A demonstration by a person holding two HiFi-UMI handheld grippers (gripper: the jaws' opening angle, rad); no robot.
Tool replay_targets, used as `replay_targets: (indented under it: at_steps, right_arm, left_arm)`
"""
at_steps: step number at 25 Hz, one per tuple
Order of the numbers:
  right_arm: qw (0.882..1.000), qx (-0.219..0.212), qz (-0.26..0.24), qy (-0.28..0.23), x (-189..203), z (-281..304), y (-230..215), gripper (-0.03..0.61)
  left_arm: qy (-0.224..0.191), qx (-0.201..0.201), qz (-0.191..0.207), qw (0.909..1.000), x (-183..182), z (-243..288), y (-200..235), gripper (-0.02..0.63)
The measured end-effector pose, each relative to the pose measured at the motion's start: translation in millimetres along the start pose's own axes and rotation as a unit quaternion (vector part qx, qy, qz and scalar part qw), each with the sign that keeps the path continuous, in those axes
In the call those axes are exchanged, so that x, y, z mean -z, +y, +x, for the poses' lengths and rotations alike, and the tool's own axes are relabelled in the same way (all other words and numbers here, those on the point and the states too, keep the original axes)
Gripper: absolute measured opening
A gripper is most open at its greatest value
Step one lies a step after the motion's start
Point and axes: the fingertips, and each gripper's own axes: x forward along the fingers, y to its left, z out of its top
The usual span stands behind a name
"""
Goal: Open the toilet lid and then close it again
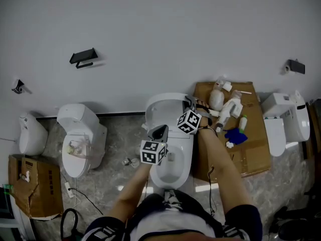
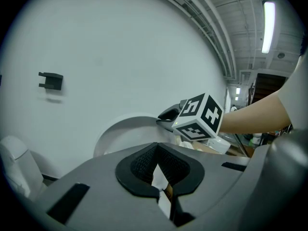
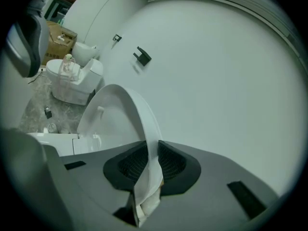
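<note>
White plastic of the toilet lid sits between the pads of my right gripper, which is clamped on the lid's rim near its top. The lid stands raised, close to the wall behind the bowl. I judge the opening half done and the lowering next. To do that well I should hold the thin rim square in the pads, swing along the arc about the hinge and let my wrist roll with it. I should ease the lid down rather than drop it, since smooth plastic could slip out.

My left gripper hangs over the bowl with its jaws together and nothing in them. It lies in the lid's downward path, so I would draw it aside first.

Nothing else crowds me. A cardboard box just right of the toilet carries bottles and a blue cloth. A second toilet stands to the left, and a black holder hangs on the wall.
</note>
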Motion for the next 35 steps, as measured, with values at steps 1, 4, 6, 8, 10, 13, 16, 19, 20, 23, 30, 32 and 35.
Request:
replay_targets:
  at_steps: [1,4,6,8,10,13,16,19,20,23,30,32,35]
  right_arm:
    - [1.0,0.0,0.002,-0.003,-0.5,-3.6,2.0,0.054]
    - [1.0,0.009,0.003,-0.015,-1.7,-17.1,9.5,0.055]
    - [1.0,0.015,0.006,-0.022,-1.5,-25.3,14.6,0.054]
    - [1.0,0.015,0.011,-0.025,-0.9,-32.7,19.6,0.055]
    - [0.999,0.016,0.012,-0.028,-1.3,-40.6,24.7,0.055]
    - [0.999,0.018,0.007,-0.036,-2.4,-52.8,33.2,0.055]
    - [0.999,0.025,-0.009,-0.042,-1.3,-65.7,41.8,0.057]
    - [0.998,0.031,-0.012,-0.05,0.3,-80.1,52.9,0.058]
    - [0.998,0.032,-0.01,-0.053,0.9,-85.3,57.3,0.06]
    - [0.998,0.033,-0.009,-0.06,2.4,-100.2,70.0,0.063]
    - [0.998,0.026,-0.015,-0.061,7.4,-126.5,94.3,0.072]
    - [0.997,0.03,-0.02,-0.061,8.9,-133.1,100.6,0.074]
    - [0.997,0.04,-0.03,-0.061,10.6,-141.8,109.8,0.074]
  left_arm:
    - [0.002,-0.001,0.0,1.0,1.7,-1.8,-0.1,0.005]
    - [0.009,0.003,-0.002,1.0,10.2,-8.8,-2.5,0.006]
    - [0.016,0.006,-0.008,0.9998,18.4,-12.1,-5.1,0.006]
    - [0.022,0.011,-0.018,0.9995,26.9,-14.3,-9.0,0.006]
    - [0.027,0.014,-0.024,0.9992,33.0,-16.7,-13.5,0.006]
    - [0.03,0.018,-0.027,0.999,37.2,-18.9,-18.5,0.006]
    - [0.034,0.021,-0.03,0.9988,39.8,-19.7,-22.5,0.006]
    - [0.039,0.02,-0.026,0.9987,43.0,-22.3,-24.4,0.006]
    - [0.04,0.02,-0.026,0.9987,44.3,-23.4,-24.5,0.006]
    - [0.042,0.018,-0.026,0.9986,47.3,-26.2,-24.2,0.006]
    - [0.032,0.029,-0.052,0.9977,52.4,-34.6,-29.7,0.006]
    - [0.027,0.037,-0.066,0.9968,53.6,-37.2,-32.0,0.006]
    - [0.026,0.044,-0.101,0.9935,57.5,-40.7,-32.6,0.007]
